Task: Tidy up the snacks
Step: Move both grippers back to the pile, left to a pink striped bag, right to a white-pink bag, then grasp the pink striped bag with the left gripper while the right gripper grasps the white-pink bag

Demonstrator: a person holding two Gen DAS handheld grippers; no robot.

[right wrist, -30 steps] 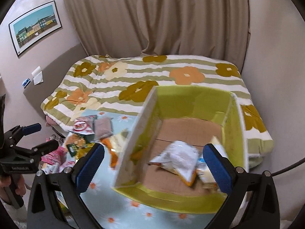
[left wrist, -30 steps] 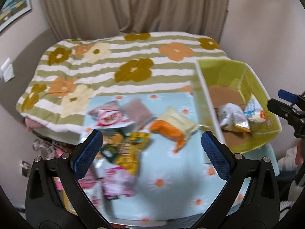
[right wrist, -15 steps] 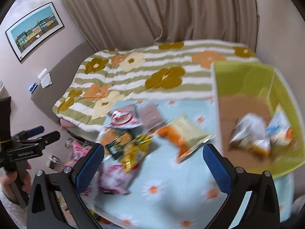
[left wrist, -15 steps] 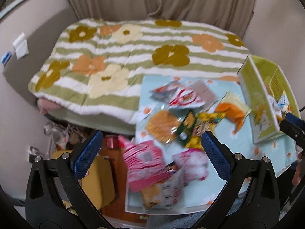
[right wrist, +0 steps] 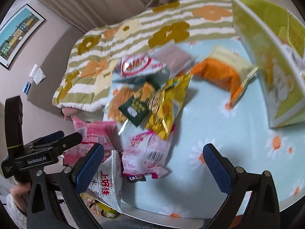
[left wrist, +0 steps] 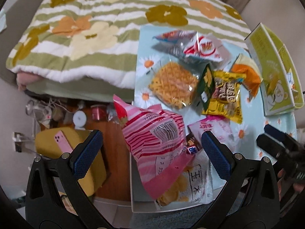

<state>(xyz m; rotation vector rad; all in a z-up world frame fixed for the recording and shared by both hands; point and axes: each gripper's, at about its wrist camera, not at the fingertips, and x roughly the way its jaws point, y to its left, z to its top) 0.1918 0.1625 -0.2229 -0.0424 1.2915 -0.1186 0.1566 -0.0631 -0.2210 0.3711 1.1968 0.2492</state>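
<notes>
Several snack packets lie heaped on a small table with a pale blue daisy cloth [right wrist: 238, 126]. A pink striped bag [left wrist: 158, 139] hangs over the table's left corner, right in front of my open left gripper [left wrist: 150, 148]. A yellow bag [left wrist: 225, 97], a waffle pack [left wrist: 173, 85], a red-white bag [left wrist: 202, 47] and an orange-cream bag [right wrist: 221, 72] lie beyond. My right gripper [right wrist: 153, 164] is open above a pink-white bag [right wrist: 146, 152]. The green box [right wrist: 266, 57] stands at the table's right end. Neither gripper holds anything.
A bed with a flowered striped quilt [left wrist: 91, 28] lies behind the table. Left of the table are a yellow stool with a pink phone [left wrist: 63, 143] and floor clutter. A picture [right wrist: 17, 36] hangs on the left wall.
Both grippers have swung left from the green box and dropped closer to the snack heap. The left one now hovers over the pink striped bag at the table's corner.
</notes>
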